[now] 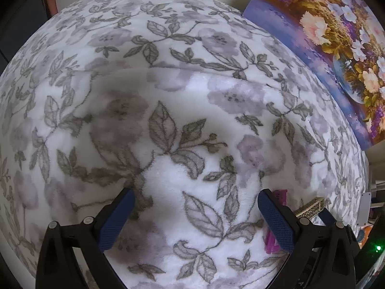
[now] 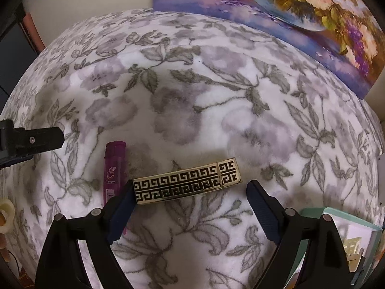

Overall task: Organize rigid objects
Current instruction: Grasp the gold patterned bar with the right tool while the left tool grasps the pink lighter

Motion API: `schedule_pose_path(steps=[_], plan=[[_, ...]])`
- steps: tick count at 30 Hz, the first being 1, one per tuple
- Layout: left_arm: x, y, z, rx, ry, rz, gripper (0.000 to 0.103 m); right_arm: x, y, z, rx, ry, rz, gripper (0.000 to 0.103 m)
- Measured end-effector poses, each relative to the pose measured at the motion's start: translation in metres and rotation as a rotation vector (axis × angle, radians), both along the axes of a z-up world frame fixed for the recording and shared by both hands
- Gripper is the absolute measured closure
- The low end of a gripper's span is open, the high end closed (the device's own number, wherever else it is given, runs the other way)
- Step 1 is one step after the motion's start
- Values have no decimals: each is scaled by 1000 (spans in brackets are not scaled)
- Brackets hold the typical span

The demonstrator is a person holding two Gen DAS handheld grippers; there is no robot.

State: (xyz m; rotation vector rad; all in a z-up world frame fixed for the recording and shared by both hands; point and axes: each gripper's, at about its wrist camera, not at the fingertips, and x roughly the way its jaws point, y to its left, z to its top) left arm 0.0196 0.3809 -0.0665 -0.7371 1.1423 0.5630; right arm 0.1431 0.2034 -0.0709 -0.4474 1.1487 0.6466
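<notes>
Fleece blanket (image 2: 192, 110) with grey leaf and lilac flower print covers the whole work surface; floral painting (image 2: 288, 7) leans against the pale wall at the far right edge.

Right gripper (image 2: 190, 202): jaws spread wide, nothing clamped. Gold-and-black patterned lighter (image 2: 187, 183) lies crosswise between the fingertips, one end touching or just beside the left fingertip (image 2: 122, 207), the other end apart from the right fingertip. Purple lighter (image 2: 114, 168) lies lengthwise just left of the left fingertip, lower end hidden behind it. Open blanket ahead of both lighters up to the far edge. Teal-edged box (image 2: 346, 219) at lower right, cut off by the frame; contents hard to make out.

Left gripper (image 1: 195, 216): jaws spread wide, empty, over bare blanket. Clear room ahead and to the left. Behind its right fingertip, only slivers of the purple lighter (image 1: 281, 195) and the patterned lighter (image 1: 310, 208) show.

Left gripper's finger enters the right wrist view at the left edge.
</notes>
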Motion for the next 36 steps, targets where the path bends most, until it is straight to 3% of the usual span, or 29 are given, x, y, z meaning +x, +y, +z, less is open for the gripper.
schedule_pose_path(steps=[9, 13, 29, 36], plan=[[0, 0, -2, -12, 2, -4, 0, -3, 4, 2, -28, -16, 17, 12], [0, 0, -2, -16, -3, -6, 0, -8, 8, 4, -19, -13, 25, 19], [13, -18, -4, -70, -14, -79, 0, -16, -24, 14, -61, -33, -48, 19], [23, -32, -8, -79, -3, -121, 1, -21, -46, 28, -33, -49, -80, 19]])
